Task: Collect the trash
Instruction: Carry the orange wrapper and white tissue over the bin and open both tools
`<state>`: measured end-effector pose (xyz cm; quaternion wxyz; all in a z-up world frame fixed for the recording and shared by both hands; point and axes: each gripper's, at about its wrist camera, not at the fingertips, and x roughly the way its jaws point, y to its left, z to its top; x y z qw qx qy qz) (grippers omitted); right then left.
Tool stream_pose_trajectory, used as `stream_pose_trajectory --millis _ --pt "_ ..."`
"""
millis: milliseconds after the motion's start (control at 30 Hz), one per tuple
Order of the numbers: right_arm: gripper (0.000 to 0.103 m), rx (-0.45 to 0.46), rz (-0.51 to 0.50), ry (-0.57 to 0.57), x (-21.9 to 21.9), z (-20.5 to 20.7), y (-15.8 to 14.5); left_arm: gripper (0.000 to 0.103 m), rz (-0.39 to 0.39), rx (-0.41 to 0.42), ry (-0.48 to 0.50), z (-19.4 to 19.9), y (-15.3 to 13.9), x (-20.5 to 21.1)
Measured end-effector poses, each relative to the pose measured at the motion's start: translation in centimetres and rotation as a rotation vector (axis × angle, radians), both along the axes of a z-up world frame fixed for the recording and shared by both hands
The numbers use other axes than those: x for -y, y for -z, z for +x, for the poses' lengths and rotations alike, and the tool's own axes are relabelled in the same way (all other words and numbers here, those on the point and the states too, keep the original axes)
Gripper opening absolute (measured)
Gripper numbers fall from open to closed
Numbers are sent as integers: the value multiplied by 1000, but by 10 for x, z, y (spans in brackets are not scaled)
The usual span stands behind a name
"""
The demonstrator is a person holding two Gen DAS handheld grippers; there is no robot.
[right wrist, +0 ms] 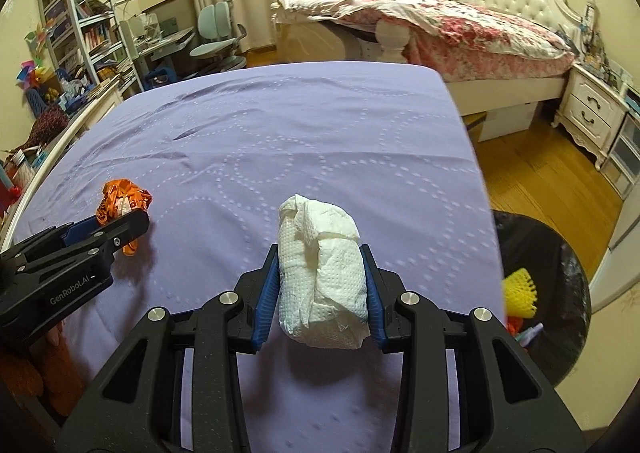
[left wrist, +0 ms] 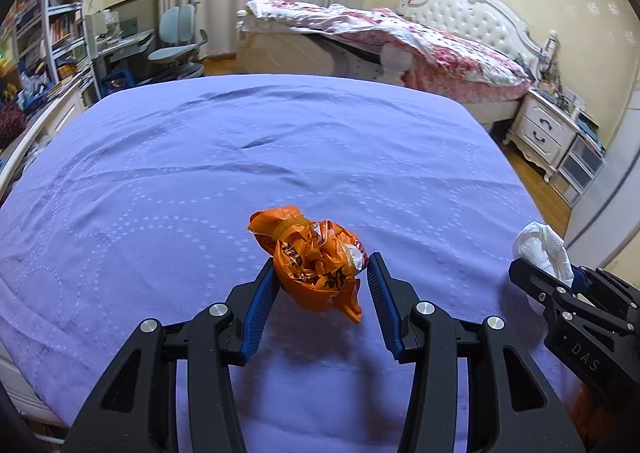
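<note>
Above purple bed (right wrist: pixel 320 125): right gripper (right wrist: pixel 320 285) jaws clamp white tissue wad (right wrist: pixel 320 285), long axis running away from camera. Left gripper (left wrist: pixel 322 277) jaws clamp crumpled orange bag (left wrist: pixel 316 261). Black-lined bin (right wrist: pixel 540 293) near bed's right edge, unobstructed.

Right hand-held gripper (right wrist: pixel 322 279) clamps tissue wad (right wrist: pixel 322 277) (white).

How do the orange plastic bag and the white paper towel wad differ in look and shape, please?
The orange plastic bag is glossy, printed with dark lettering and knotted into an irregular crumple; the white paper towel wad is matt, dimpled and plain, folded into a longer, roll-like bundle. Both are held off the purple bedspread, each clamped between blue-padded jaws.
</note>
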<state>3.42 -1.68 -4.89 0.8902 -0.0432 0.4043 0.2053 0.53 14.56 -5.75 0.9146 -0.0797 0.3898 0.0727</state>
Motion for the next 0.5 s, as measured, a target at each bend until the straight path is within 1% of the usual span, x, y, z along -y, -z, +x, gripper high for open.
stream_pose_trajectory --millis 233,500 --pt "37 36 -4 90 43 -11 -2 47 -2 40 92 2 -7 44" --pt "37 54 2 197 95 -16 0 47 22 38 186 2 -3 87"
